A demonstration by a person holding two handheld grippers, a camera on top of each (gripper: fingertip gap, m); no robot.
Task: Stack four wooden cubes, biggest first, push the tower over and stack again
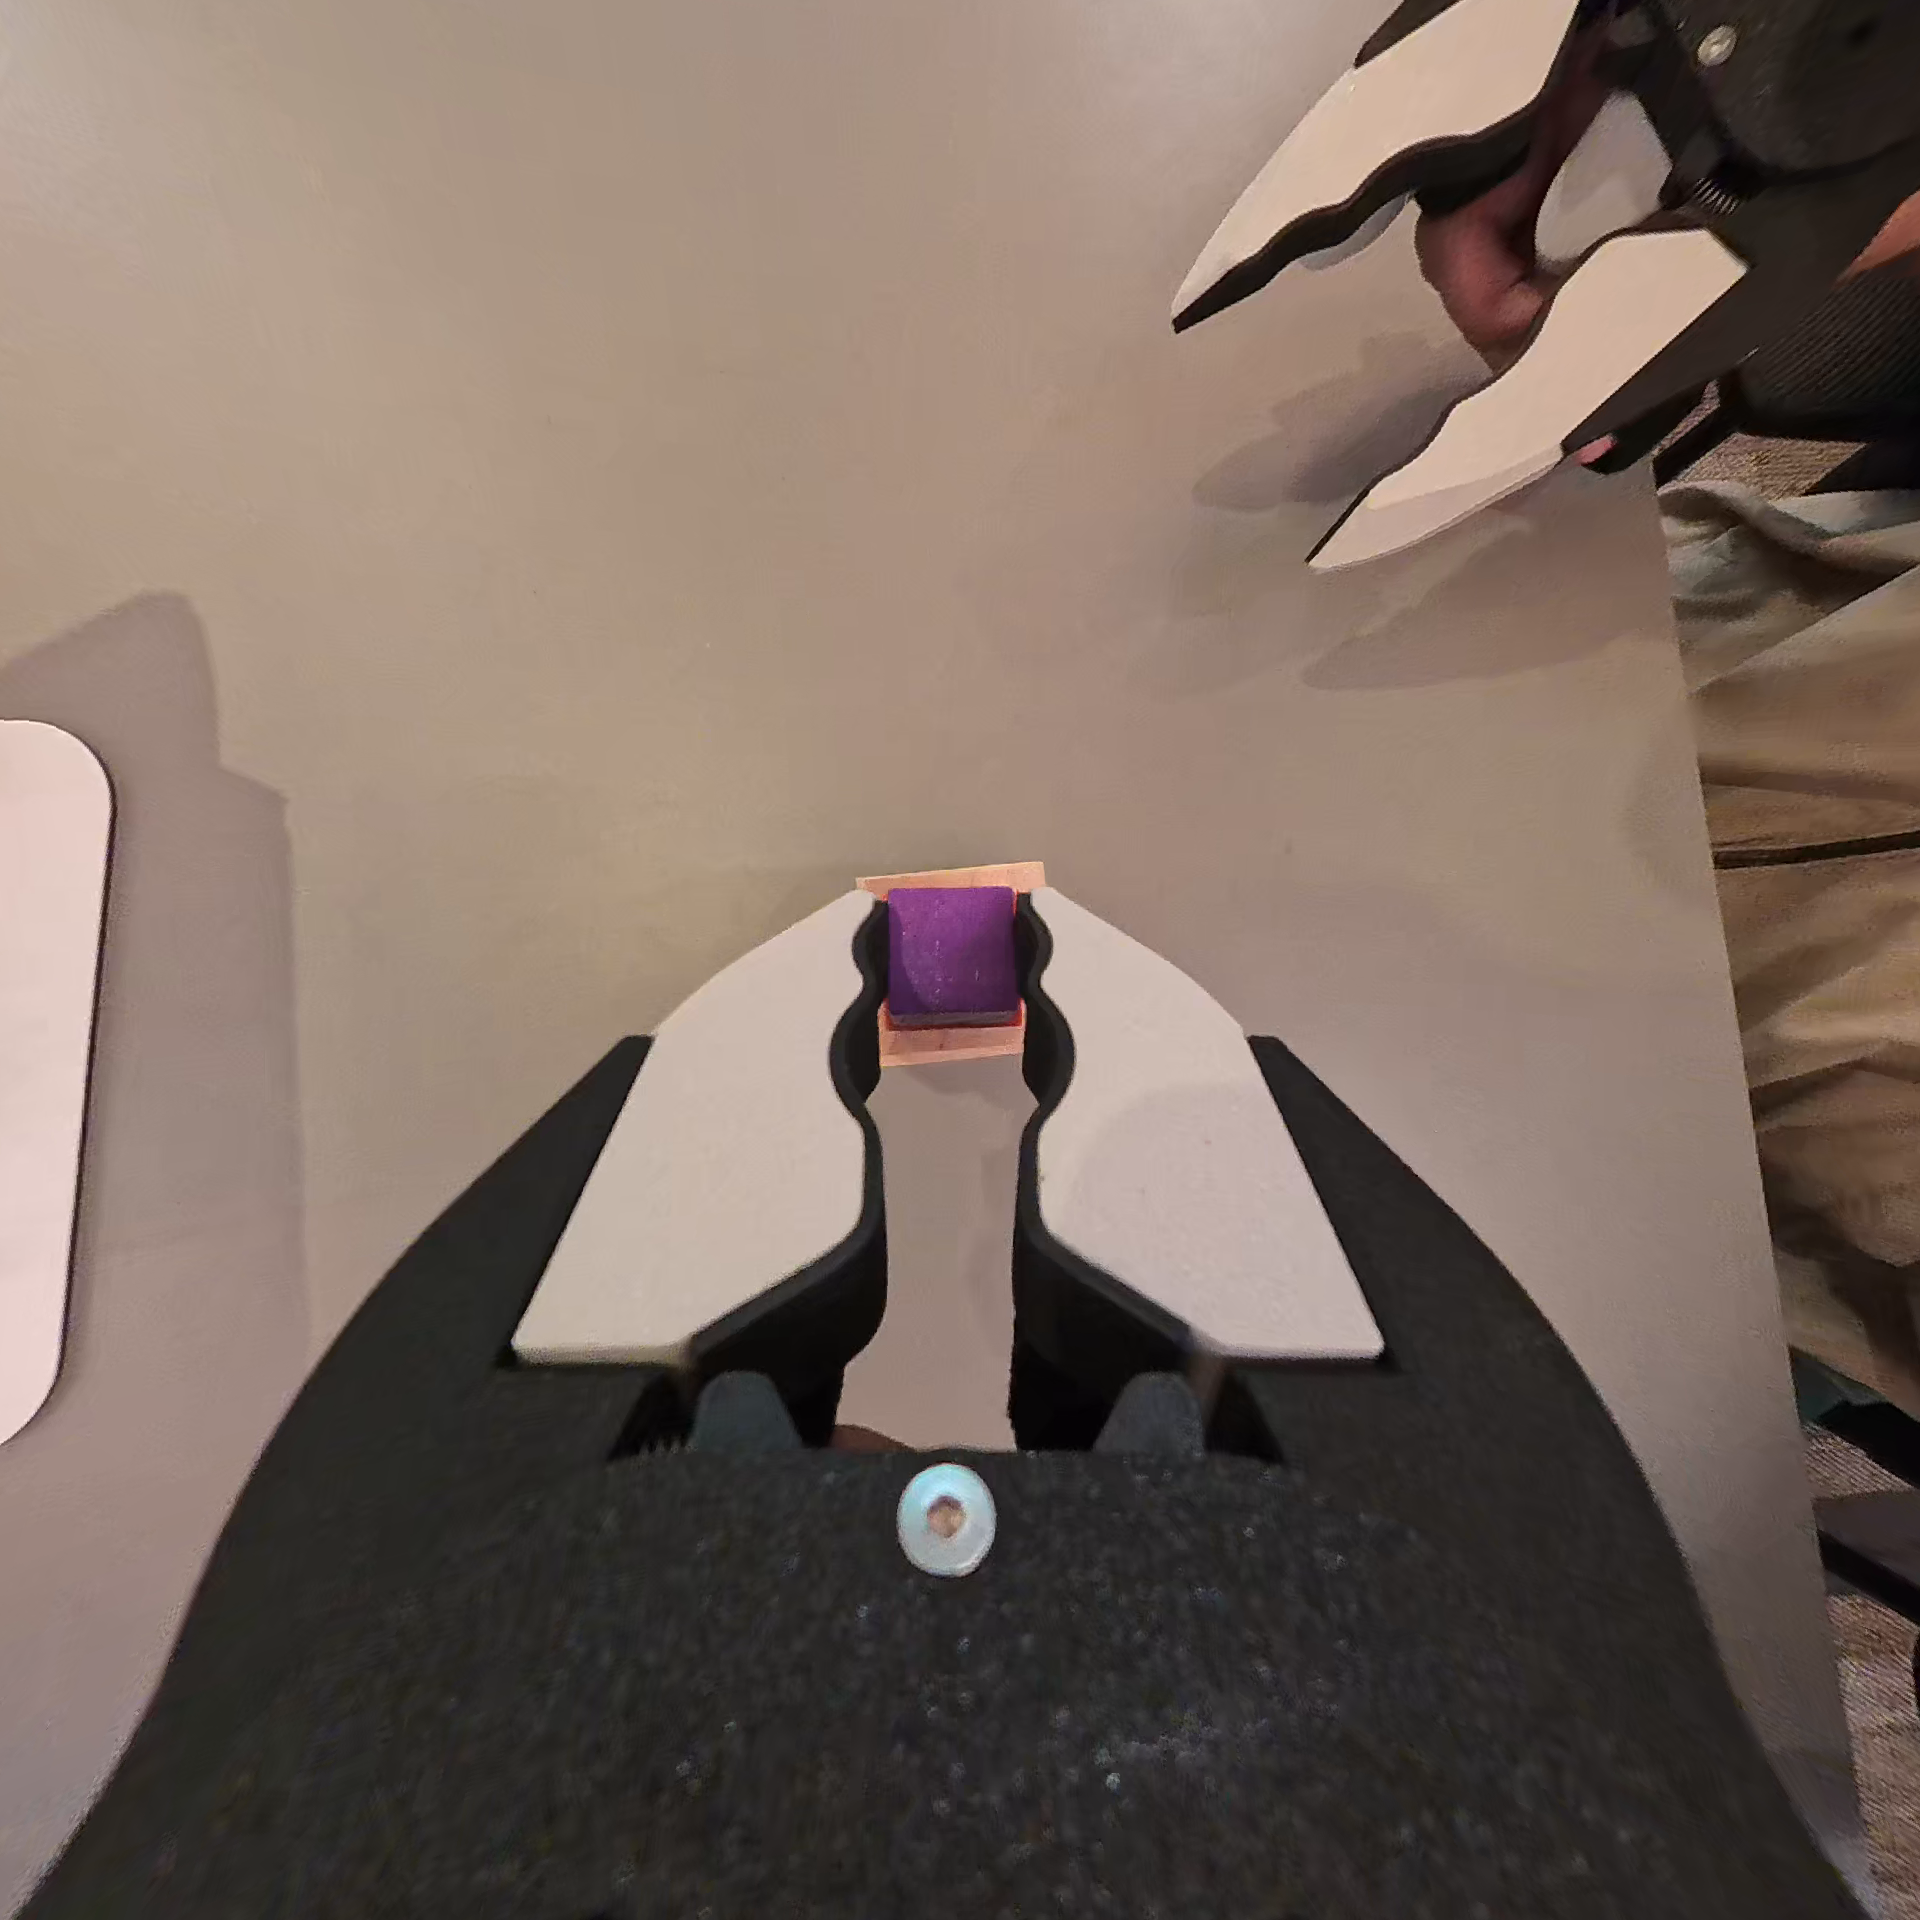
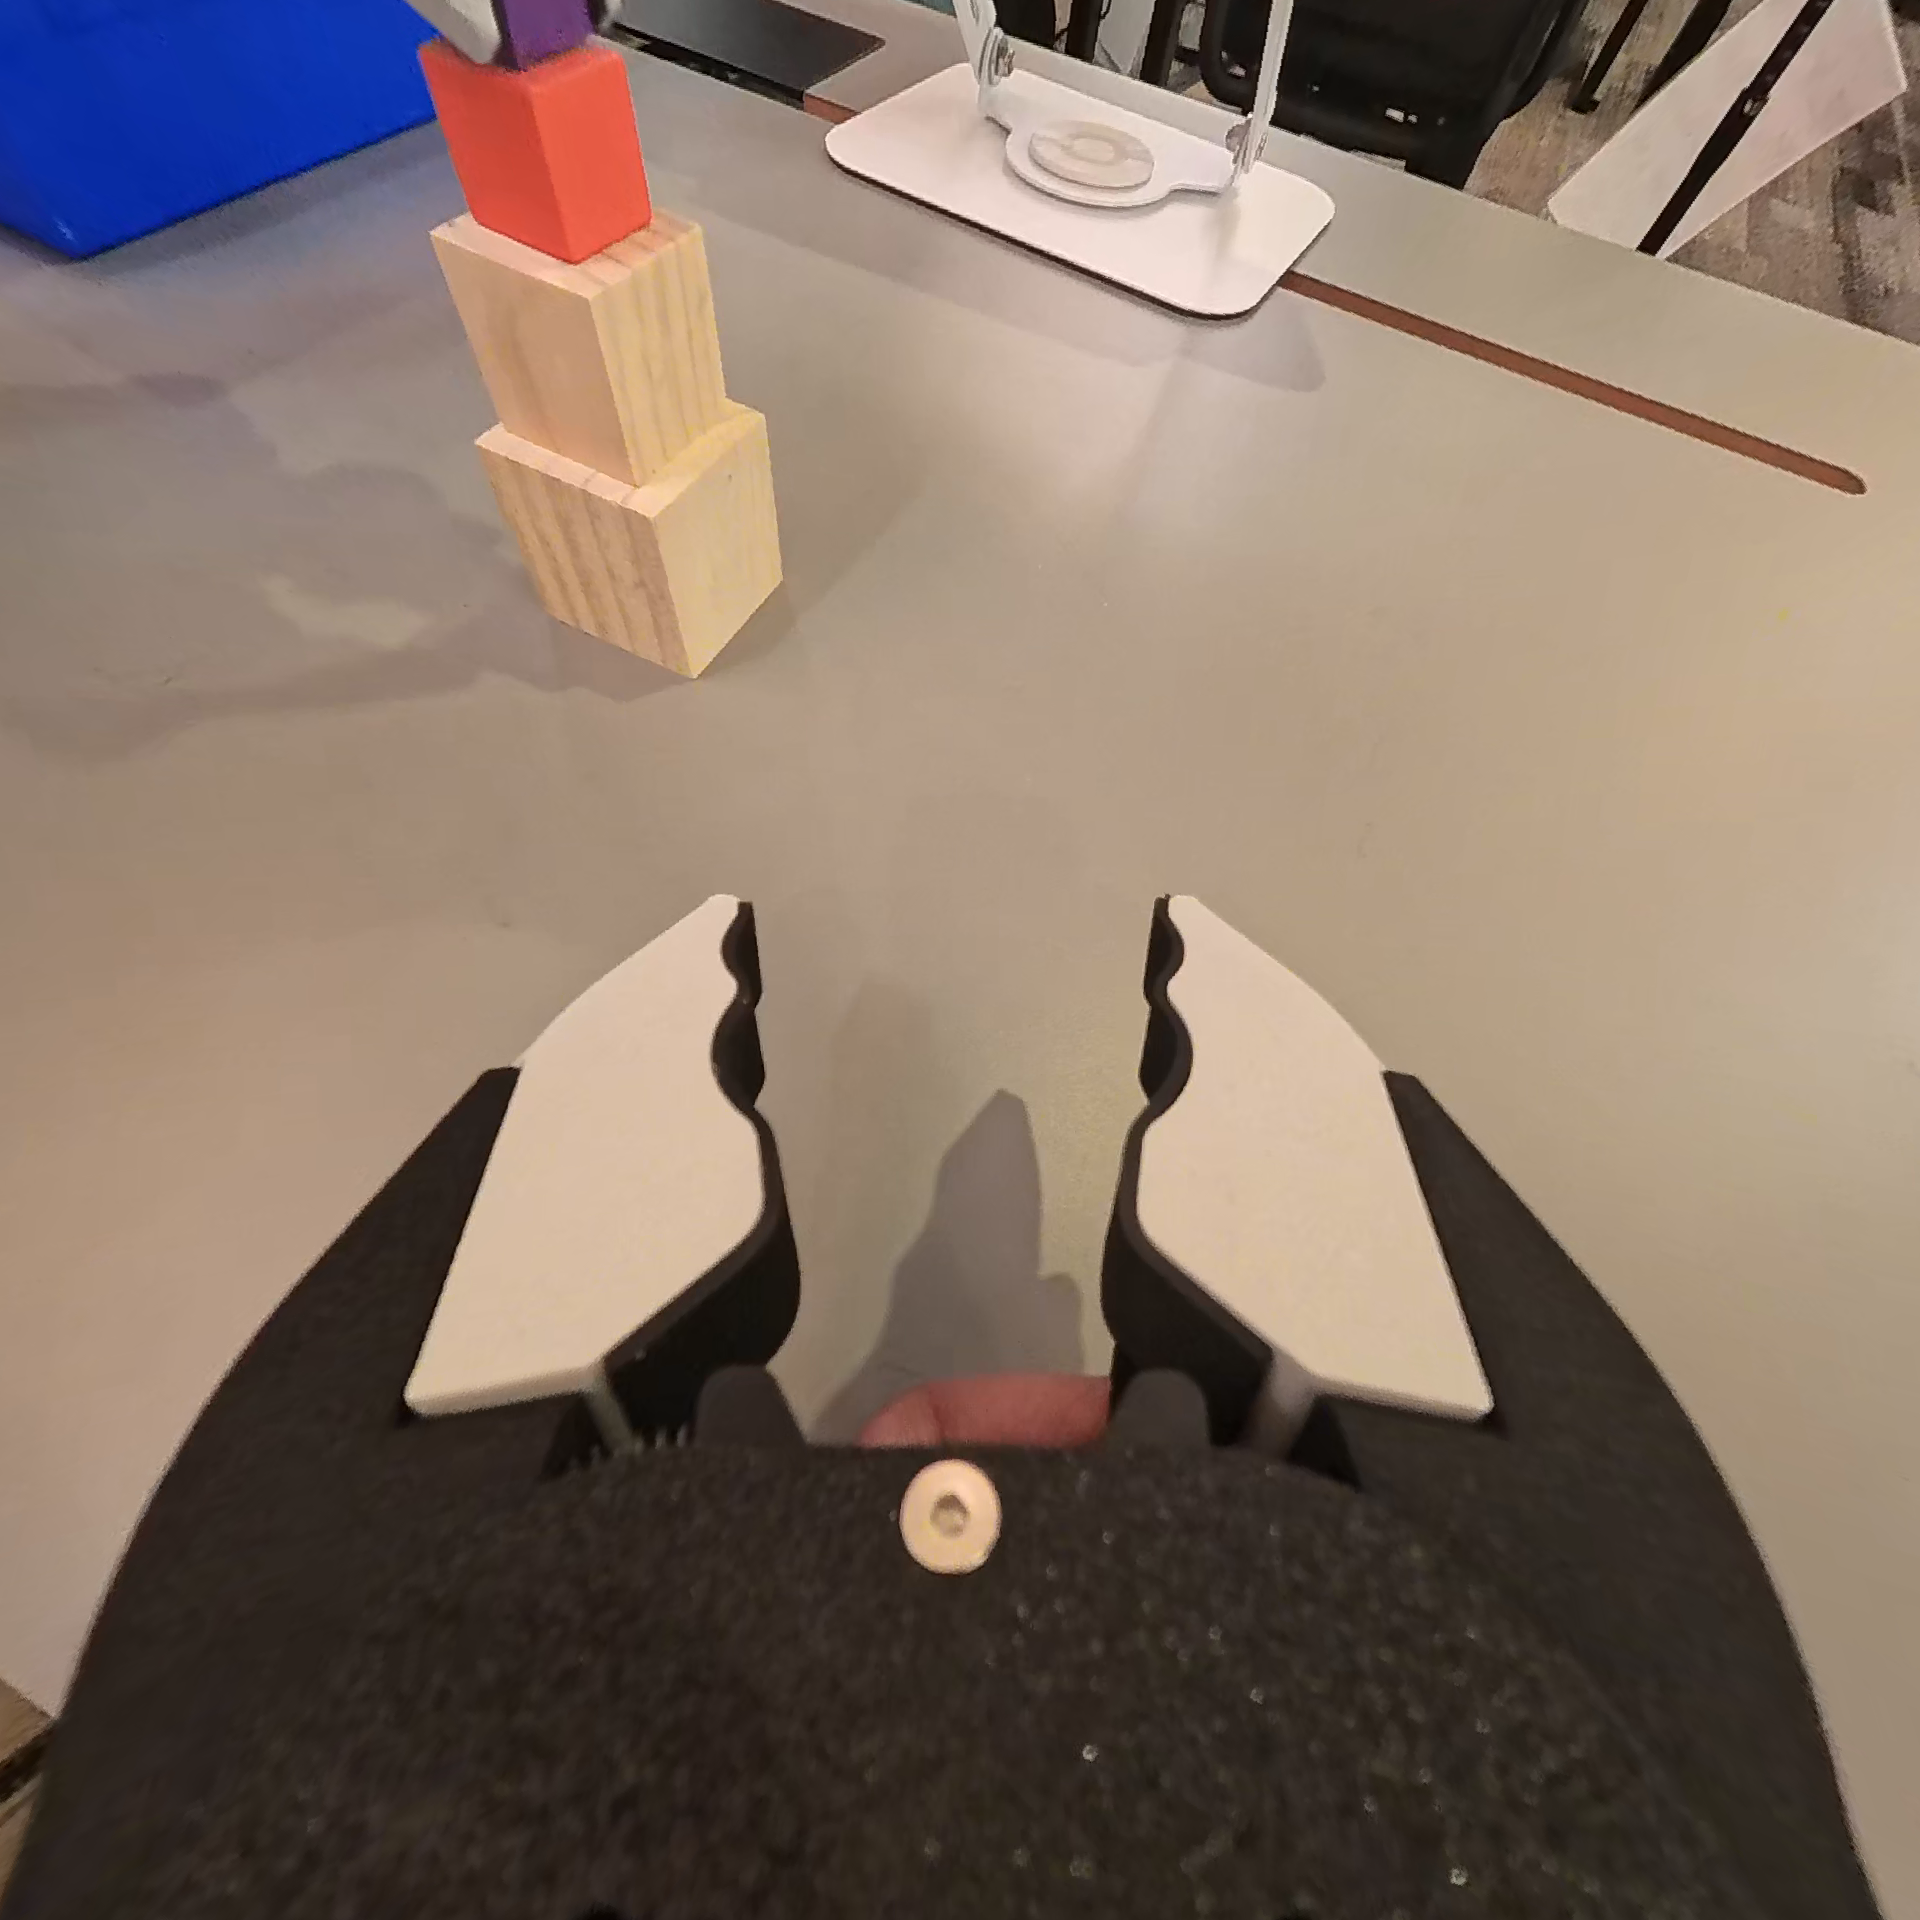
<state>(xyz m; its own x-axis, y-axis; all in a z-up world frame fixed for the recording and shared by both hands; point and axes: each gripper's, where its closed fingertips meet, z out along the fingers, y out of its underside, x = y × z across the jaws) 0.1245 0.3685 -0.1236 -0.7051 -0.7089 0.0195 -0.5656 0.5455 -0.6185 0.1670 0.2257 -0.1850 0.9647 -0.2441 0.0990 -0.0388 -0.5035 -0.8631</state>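
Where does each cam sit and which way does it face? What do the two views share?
Left wrist view: on the left gripper, looking straight down its fingers at the purple cube it grips atop the tower; the right gripper shows top right.
Right wrist view: on the open right gripper, low over the grey table, facing across it; the tower stands upper left, beside a white stand base.
Shared: purple cube, tower, table.

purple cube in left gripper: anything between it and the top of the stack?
Nothing visible. The left gripper holds the purple cube directly over the red cube, at or just above its top face. The right gripper is open, off to the side.
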